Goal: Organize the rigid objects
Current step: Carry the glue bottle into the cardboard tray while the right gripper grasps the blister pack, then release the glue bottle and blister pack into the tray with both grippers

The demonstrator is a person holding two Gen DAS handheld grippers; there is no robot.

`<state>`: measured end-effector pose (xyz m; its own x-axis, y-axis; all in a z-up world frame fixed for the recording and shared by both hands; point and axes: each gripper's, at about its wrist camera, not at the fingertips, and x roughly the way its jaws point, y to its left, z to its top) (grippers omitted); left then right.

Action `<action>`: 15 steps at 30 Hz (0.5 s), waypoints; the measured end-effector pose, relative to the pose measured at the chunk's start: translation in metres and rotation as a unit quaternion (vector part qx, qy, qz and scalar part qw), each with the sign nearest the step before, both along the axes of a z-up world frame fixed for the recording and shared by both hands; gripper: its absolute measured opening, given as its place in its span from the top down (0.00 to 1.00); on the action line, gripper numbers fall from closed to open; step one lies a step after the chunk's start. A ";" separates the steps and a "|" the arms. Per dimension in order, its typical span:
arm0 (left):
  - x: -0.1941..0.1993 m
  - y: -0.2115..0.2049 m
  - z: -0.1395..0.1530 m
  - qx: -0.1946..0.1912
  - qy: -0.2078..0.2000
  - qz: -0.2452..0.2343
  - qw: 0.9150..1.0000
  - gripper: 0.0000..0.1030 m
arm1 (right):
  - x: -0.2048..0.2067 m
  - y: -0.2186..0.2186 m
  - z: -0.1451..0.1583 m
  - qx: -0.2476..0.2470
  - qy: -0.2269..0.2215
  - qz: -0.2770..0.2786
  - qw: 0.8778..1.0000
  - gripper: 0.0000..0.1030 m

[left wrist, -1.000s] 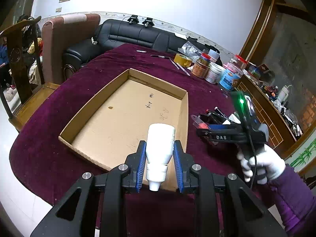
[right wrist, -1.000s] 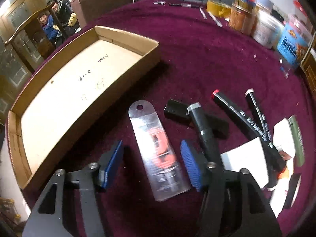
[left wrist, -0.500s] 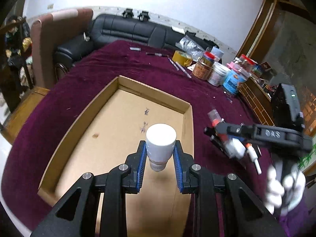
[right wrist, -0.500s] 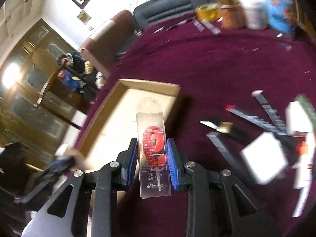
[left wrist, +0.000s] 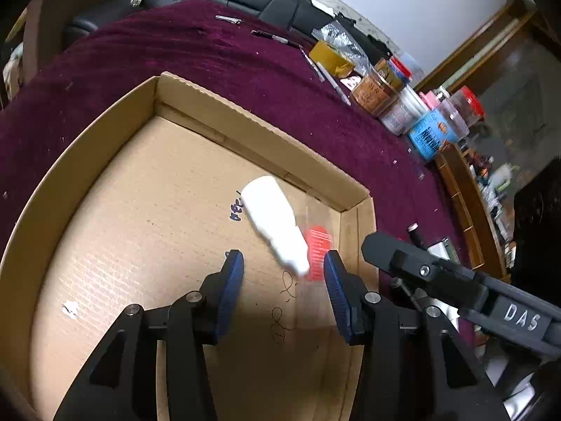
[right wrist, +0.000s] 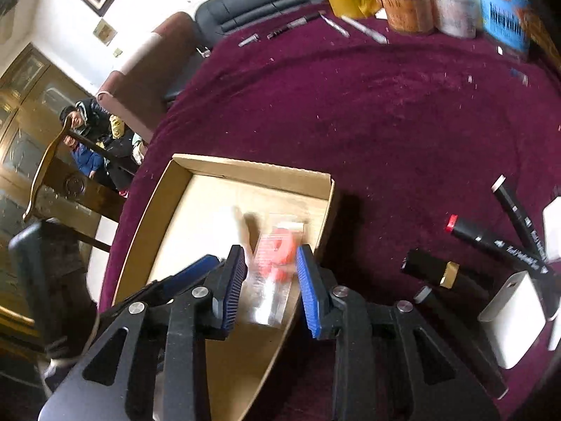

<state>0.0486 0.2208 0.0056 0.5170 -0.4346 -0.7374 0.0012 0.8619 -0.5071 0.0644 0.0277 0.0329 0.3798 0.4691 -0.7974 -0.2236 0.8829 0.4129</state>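
My left gripper [left wrist: 282,280] has just been opening, and its jaws now stand apart with nothing pressed between them; the white bottle [left wrist: 271,222] lies blurred on the floor of the cardboard box [left wrist: 245,129], just ahead of my pads. My right gripper [right wrist: 268,280] has opened a little; the clear packet with the red insert [right wrist: 277,259] sits between its blue pads over the box's right side, too blurred to tell whether they press it. Black markers [right wrist: 491,242] lie right of the box on the maroon cloth [right wrist: 385,105].
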 end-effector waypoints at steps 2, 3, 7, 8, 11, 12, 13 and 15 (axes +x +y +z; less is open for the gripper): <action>-0.004 0.001 0.000 0.000 0.001 0.009 1.000 0.55 | -0.003 -0.004 0.000 0.008 -0.001 -0.006 1.000 0.72; -0.008 -0.002 0.000 0.007 -0.001 0.013 1.000 0.55 | -0.005 -0.007 0.000 0.011 -0.001 -0.010 1.000 0.72; -0.029 -0.020 0.003 0.065 -0.007 0.025 0.998 0.52 | -0.018 -0.025 0.000 0.026 -0.005 -0.020 0.999 0.72; -0.032 -0.025 0.003 0.073 -0.008 0.026 0.997 0.50 | -0.022 -0.030 0.001 0.030 -0.010 -0.023 0.999 0.72; -0.040 -0.026 0.004 0.054 -0.009 0.037 0.998 0.36 | -0.045 -0.056 0.010 0.035 -0.034 -0.032 0.998 0.72; -0.041 -0.024 0.004 0.043 -0.011 0.045 0.998 0.36 | -0.054 -0.065 0.015 0.034 -0.044 -0.036 0.998 0.72; -0.041 -0.023 0.004 0.037 -0.011 0.048 0.998 0.36 | -0.063 -0.077 0.019 0.030 -0.057 -0.041 0.997 0.72; -0.039 -0.023 0.005 0.040 -0.011 0.048 0.998 0.36 | -0.079 -0.097 0.027 0.021 -0.078 -0.056 0.995 0.67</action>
<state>0.0091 0.1975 0.0102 0.5705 -0.3216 -0.7557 -0.0728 0.8967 -0.4366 -0.0151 -0.0690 0.0597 0.5492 0.4477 -0.7056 -0.1887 0.8890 0.4172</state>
